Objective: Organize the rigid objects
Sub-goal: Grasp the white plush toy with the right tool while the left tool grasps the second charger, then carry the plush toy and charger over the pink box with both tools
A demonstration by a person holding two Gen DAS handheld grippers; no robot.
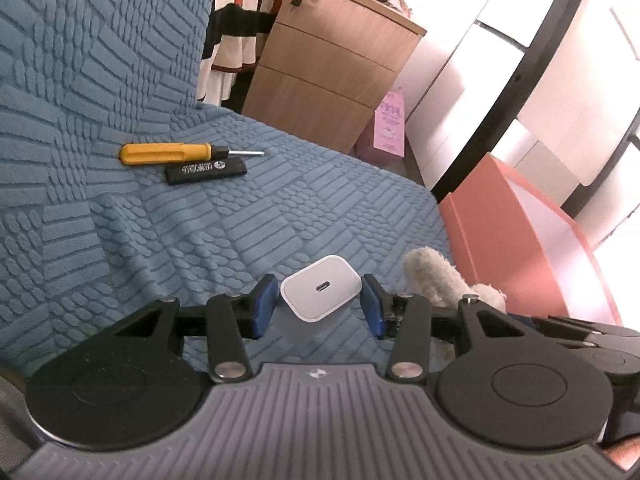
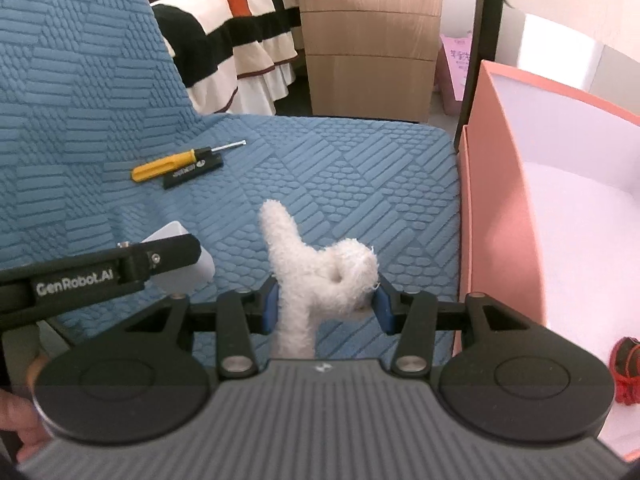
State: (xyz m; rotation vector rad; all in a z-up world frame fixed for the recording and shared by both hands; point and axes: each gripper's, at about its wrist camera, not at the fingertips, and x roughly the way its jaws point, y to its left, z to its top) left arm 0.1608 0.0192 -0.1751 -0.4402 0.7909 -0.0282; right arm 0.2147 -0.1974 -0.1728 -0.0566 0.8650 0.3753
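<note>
A white USB charger block sits between the blue pads of my left gripper, above the blue textured sofa cover; the pads stand just beside it with small gaps. The charger also shows in the right wrist view, partly behind the left gripper's arm. My right gripper has its pads against a white fluffy toy, which also shows in the left wrist view. A yellow-handled screwdriver and a black flat stick lie together farther back on the cover.
A pink open box with a white inside stands at the right of the sofa; a red and black object lies in it. A wooden drawer cabinet and a striped bedcover are behind.
</note>
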